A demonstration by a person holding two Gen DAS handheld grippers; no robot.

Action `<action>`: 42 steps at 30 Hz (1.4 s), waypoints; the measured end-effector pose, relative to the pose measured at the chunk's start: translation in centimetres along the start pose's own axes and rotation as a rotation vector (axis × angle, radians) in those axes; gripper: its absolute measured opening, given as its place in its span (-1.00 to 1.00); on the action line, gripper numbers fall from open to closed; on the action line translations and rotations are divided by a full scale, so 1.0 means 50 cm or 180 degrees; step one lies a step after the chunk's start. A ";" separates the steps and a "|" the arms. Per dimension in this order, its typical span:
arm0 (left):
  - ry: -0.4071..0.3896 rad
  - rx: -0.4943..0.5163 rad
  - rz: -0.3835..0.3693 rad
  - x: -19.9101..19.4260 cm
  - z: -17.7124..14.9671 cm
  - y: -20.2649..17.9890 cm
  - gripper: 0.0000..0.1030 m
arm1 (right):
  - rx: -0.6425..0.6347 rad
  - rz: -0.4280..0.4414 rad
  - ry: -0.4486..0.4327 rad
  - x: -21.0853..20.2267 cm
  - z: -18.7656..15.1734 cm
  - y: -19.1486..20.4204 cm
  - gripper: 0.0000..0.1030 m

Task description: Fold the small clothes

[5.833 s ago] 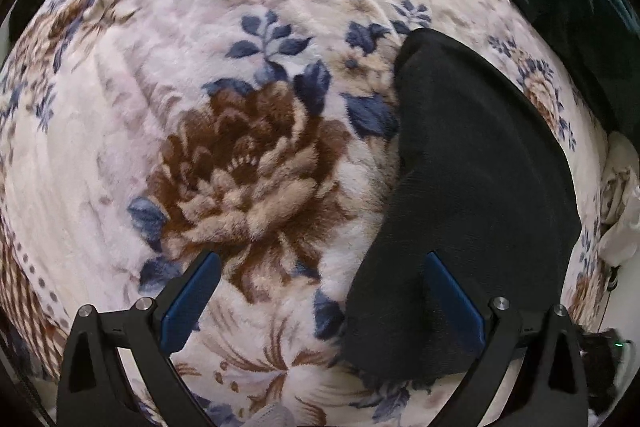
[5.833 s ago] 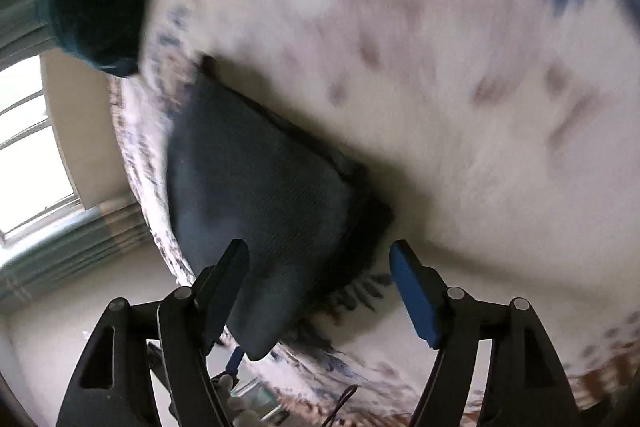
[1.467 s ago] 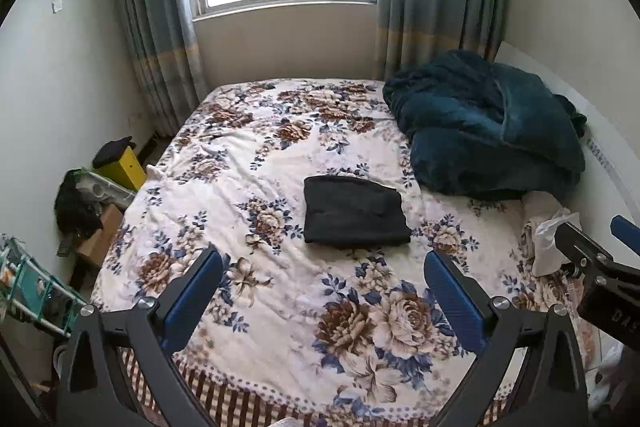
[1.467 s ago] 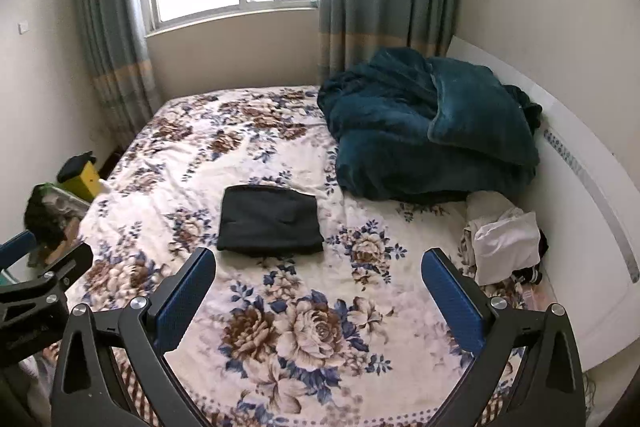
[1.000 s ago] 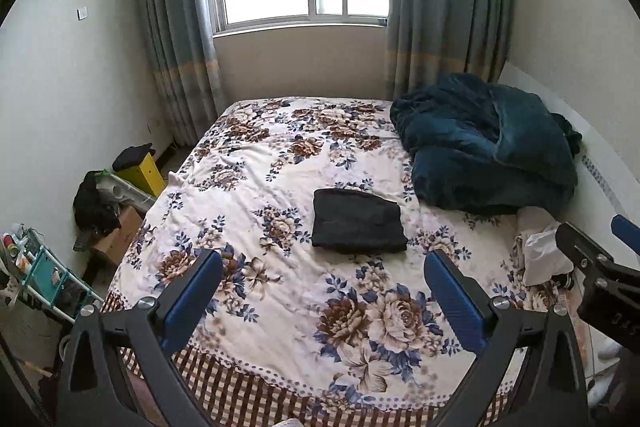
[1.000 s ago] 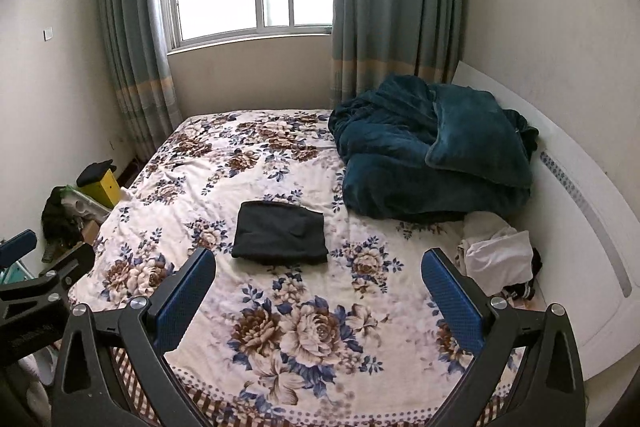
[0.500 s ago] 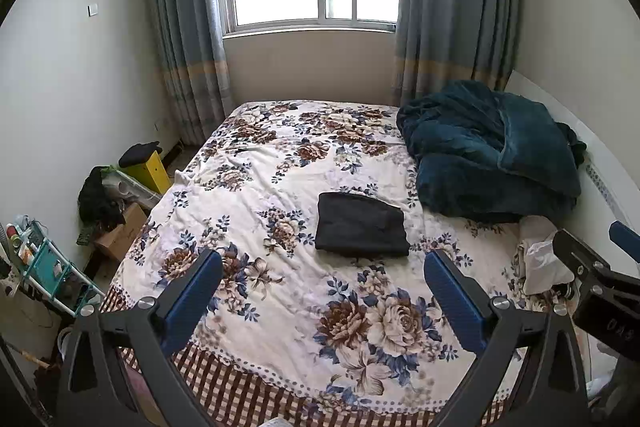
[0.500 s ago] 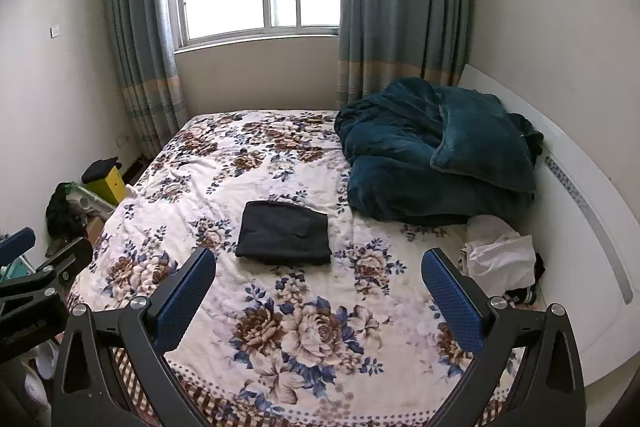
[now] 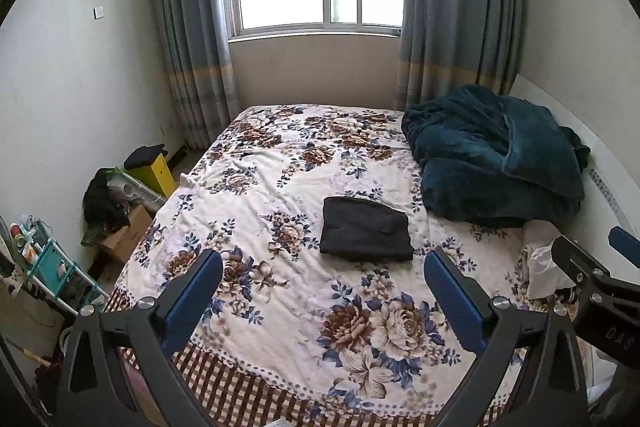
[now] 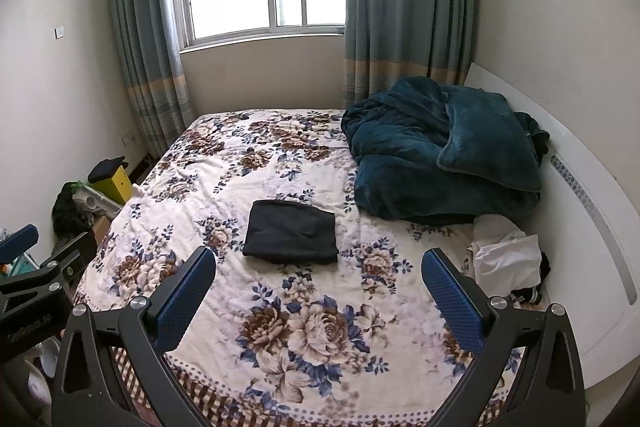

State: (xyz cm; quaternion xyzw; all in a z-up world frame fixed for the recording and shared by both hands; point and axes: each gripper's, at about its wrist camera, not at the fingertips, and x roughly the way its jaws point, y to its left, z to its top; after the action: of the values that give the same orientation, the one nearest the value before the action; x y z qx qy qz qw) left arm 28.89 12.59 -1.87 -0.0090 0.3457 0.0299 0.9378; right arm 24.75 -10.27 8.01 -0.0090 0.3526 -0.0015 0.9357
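Change since earlier: both claws have pulled way back from the bed, so the whole room shows now instead of a close-up of fabric; the black garment sits folded where it was
Left side of room: yellow box (image 9: 154, 169) with something dark on top, a cardboard box (image 9: 126, 235) and a teal rack (image 9: 52, 267) crowd the floor beside the bed
Left claw (image 9: 324, 297): fingers spread wide apart, nothing between them, hanging over the near edge of the bed
Bed (image 9: 256, 203): floral blanket, checked border along the near edge
Folded black garment (image 9: 366, 230): neat rectangle lying flat around the middle of the bed, well apart from both claws
Right claw (image 10: 319, 291): fingers also wide apart and empty, over the foot of the bed; its tip pokes into the left wrist view at the right edge
Teal duvet (image 10: 440, 151): bunched up at the far right of the bed, near the garment but not touching it
White clothes (image 10: 506, 255): crumpled pile by the white headboard (image 10: 592, 211), just in front of the duvet
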 end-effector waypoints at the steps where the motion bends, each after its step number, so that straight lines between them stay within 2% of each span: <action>1: -0.0001 0.0001 -0.0003 0.000 0.000 0.000 1.00 | 0.0011 -0.0007 -0.0001 -0.002 -0.002 0.001 1.00; 42: -0.0009 0.0028 -0.0004 -0.006 -0.006 0.001 1.00 | 0.0009 0.0003 -0.0008 0.015 -0.005 0.006 1.00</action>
State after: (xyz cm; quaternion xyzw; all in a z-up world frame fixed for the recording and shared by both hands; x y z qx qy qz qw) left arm 28.46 12.61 -1.93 -0.0050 0.3445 0.0278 0.9384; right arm 25.16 -10.00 7.33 -0.0075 0.3513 -0.0016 0.9362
